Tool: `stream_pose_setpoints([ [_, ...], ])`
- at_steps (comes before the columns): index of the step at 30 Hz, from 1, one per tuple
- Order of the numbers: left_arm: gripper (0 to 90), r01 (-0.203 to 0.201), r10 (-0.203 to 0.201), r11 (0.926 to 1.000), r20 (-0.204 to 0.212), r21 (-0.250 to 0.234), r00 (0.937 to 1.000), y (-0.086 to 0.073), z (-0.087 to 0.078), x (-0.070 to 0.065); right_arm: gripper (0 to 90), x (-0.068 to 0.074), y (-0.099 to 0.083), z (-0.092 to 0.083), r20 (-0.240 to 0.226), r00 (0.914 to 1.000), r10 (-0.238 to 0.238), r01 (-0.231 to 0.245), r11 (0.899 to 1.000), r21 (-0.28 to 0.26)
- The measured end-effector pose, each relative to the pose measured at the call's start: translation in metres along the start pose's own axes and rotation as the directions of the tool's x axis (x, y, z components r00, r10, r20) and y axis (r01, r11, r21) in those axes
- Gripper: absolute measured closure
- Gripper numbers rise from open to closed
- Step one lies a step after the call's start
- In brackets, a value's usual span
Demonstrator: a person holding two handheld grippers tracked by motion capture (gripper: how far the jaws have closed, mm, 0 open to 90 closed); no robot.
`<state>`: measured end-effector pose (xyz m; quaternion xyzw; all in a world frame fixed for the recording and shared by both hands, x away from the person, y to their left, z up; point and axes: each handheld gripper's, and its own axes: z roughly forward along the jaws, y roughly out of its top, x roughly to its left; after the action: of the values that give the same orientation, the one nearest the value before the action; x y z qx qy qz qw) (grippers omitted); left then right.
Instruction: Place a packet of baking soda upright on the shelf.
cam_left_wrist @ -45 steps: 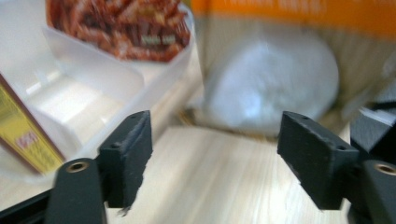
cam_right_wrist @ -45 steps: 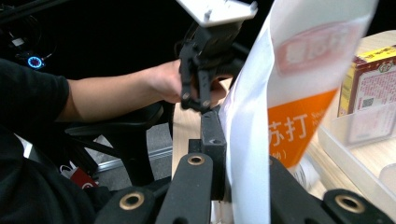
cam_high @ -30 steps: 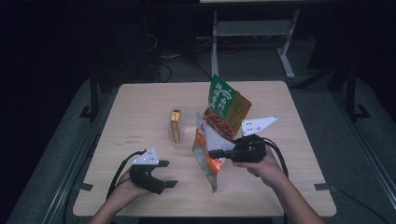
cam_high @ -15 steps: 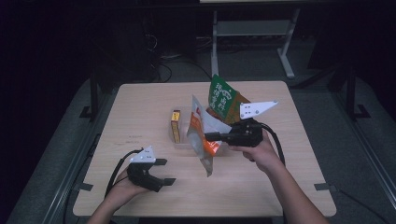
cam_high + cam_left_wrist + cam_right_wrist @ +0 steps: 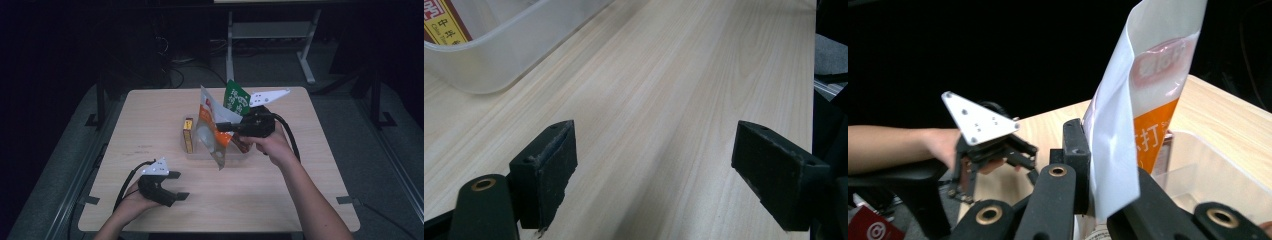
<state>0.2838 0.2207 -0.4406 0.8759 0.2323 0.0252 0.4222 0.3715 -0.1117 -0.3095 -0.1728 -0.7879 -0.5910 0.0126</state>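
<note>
Orange-and-white snack bag [image 5: 212, 131] now higher, over the clear bin [image 5: 239, 154] (creased, glossy)

Dim room, light wooden table [image 5: 150, 120] on dark grey floor [image 5: 60, 150], white metal frame [image 5: 270, 35] behind

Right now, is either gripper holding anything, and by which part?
The right gripper is shut on the orange-and-white pouch, pinching it by one side edge above the clear bin. The left gripper is open over the table, holding nothing.
</note>
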Motion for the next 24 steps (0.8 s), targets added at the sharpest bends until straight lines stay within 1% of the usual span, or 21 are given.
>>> stream_pose_setpoints([
  [2,18.0,0.005,-0.005,1.0,0.005,0.005,1.0,0.0,0.001,0.0,90.0,-0.005,0.002,0.002,0.019,0.9998,0.005,-0.005,1.0,0.005],
  [4,18.0,0.0,0.0,0.9999,0.007,0.012,1.0,-0.001,0.002,0.0,90.0,-0.009,0.003,0.005,0.029,0.9995,0.015,-0.015,1.0,0.006],
  [5,18.0,-0.001,0.001,0.9999,0.01,0.013,0.9999,-0.001,0.002,-0.001,90.0,-0.011,0.003,0.006,0.038,0.9992,0.011,-0.012,1.0,0.007],
  [7,18.0,0.001,-0.001,0.9999,0.013,0.013,0.9999,-0.001,0.003,-0.001,90.0,-0.015,0.003,0.009,0.046,0.9986,0.027,-0.027,1.0,0.008],
  [12,18.0,-0.006,0.006,0.9998,0.015,0.018,0.9999,-0.001,0.003,-0.001,90.0,-0.024,0.004,0.014,0.068,0.9969,0.039,-0.04,0.999,0.011],
  [16,18.0,-0.003,0.003,0.9998,0.018,0.019,0.9998,-0.001,0.004,-0.002,90.0,-0.03,0.006,0.019,0.092,0.9945,0.051,-0.052,0.999,0.01],
  [20,18.0,-0.006,0.005,0.9997,0.019,0.025,0.9998,-0.001,0.004,-0.002,90.0,-0.033,0.008,0.024,0.107,0.9924,0.06,-0.062,0.998,0.007],
  [24,18.0,-0.01,0.01,0.9995,0.021,0.029,0.9997,-0.001,0.004,-0.002,90.0,-0.035,0.008,0.031,0.135,0.9882,0.072,-0.074,0.997,0.01],
])
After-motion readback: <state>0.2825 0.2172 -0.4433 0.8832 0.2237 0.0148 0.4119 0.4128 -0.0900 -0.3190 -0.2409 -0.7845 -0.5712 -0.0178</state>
